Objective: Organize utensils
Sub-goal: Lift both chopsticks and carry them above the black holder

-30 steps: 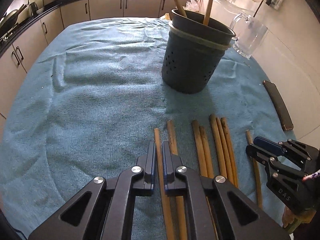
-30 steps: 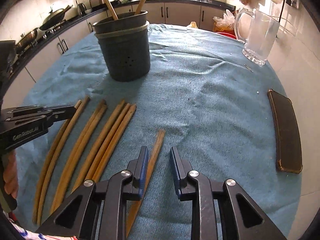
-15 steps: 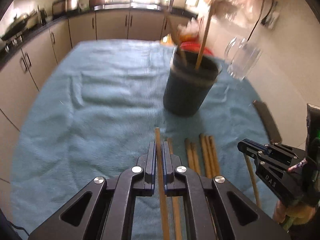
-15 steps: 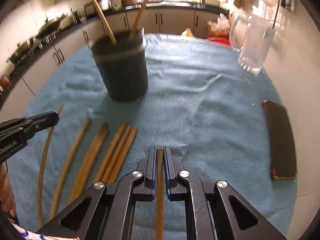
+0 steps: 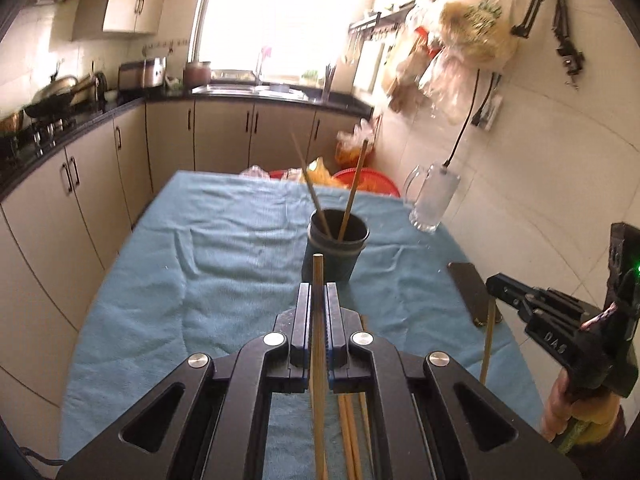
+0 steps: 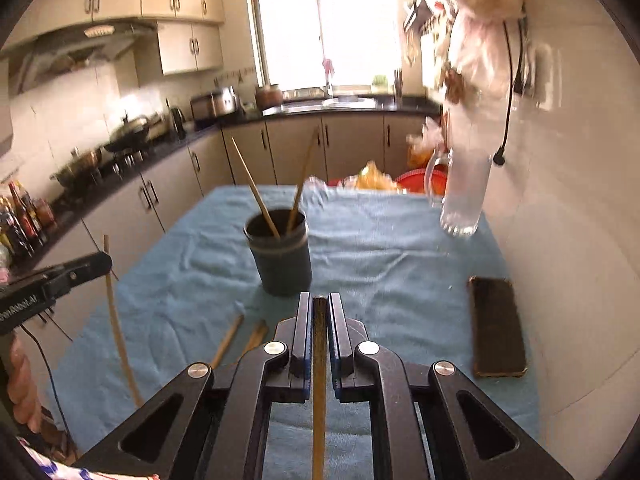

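Observation:
Each gripper holds one wooden chopstick lifted off the blue cloth. My left gripper (image 5: 319,292) is shut on a chopstick (image 5: 318,344) whose tip sticks out past the fingers. My right gripper (image 6: 319,302) is shut on another chopstick (image 6: 319,376), its tip level with the fingertips. The dark utensil holder (image 5: 337,248) (image 6: 280,256) stands ahead of both, with two chopsticks leaning in it. Several more chopsticks (image 5: 350,424) (image 6: 228,340) lie on the cloth below. The left gripper (image 6: 96,264) and the right gripper (image 5: 494,286) also show in each other's views.
A glass mug (image 5: 430,200) (image 6: 460,196) stands at the table's far right corner by the tiled wall. A dark phone (image 6: 496,328) (image 5: 470,292) lies near the right edge. The blue cloth (image 5: 208,264) covers the table; cabinets and a counter run along the left and back.
Both grippers rose from the cloth and tilted up, each carrying a chopstick. The right gripper went from open around its chopstick to shut on it. The holder now looks farther away.

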{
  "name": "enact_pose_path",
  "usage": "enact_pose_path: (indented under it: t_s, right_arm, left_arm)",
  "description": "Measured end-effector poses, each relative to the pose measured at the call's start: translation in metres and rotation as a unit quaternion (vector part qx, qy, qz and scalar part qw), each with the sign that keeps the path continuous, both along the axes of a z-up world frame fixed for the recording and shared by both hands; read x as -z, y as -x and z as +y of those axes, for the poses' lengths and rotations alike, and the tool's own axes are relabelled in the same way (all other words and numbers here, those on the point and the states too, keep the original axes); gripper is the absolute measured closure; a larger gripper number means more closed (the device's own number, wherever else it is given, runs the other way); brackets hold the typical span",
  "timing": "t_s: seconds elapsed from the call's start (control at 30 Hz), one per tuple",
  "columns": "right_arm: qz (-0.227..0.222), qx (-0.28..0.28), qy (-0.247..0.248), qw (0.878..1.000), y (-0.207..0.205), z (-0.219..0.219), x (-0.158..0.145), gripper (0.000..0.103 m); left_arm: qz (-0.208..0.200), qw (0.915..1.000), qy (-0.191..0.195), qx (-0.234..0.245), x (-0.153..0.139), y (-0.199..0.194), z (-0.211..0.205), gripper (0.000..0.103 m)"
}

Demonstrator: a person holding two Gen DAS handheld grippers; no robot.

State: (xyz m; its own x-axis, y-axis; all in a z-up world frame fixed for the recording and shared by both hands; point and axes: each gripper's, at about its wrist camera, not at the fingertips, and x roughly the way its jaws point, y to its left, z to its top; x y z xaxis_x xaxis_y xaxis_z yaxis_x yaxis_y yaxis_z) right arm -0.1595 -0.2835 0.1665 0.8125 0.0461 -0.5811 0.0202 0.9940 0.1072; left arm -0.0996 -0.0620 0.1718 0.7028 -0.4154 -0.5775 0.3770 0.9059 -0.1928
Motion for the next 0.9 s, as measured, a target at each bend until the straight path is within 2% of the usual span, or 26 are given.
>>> enact_pose_path:
  t_s: [0.23, 0.47, 0.73, 0.9]
  right_arm:
    - [-0.043, -0.004, -0.001, 0.999, 0.019, 0.0, -0.033, 0.096]
    - [-0.065, -0.002, -0.004, 0.998, 0.01, -0.001, -0.053, 0.096]
    - [-0.105, 0.001, -0.009, 0.994, -0.036, -0.003, -0.092, 0.096]
    - [-0.128, 0.005, -0.043, 0.991, -0.082, -0.008, -0.117, 0.096]
  left_arm:
    - [-0.044, 0.999, -0.001, 0.007, -0.028, 0.025, -0.003, 0.098]
    - [-0.06, 0.9981, 0.007, 0.01, -0.047, 0.021, -0.005, 0.098]
    - [-0.087, 0.9961, 0.014, 0.001, -0.087, -0.016, -0.013, 0.098]
    - [-0.118, 0.9927, 0.021, -0.013, -0.12, -0.051, -0.026, 0.098]
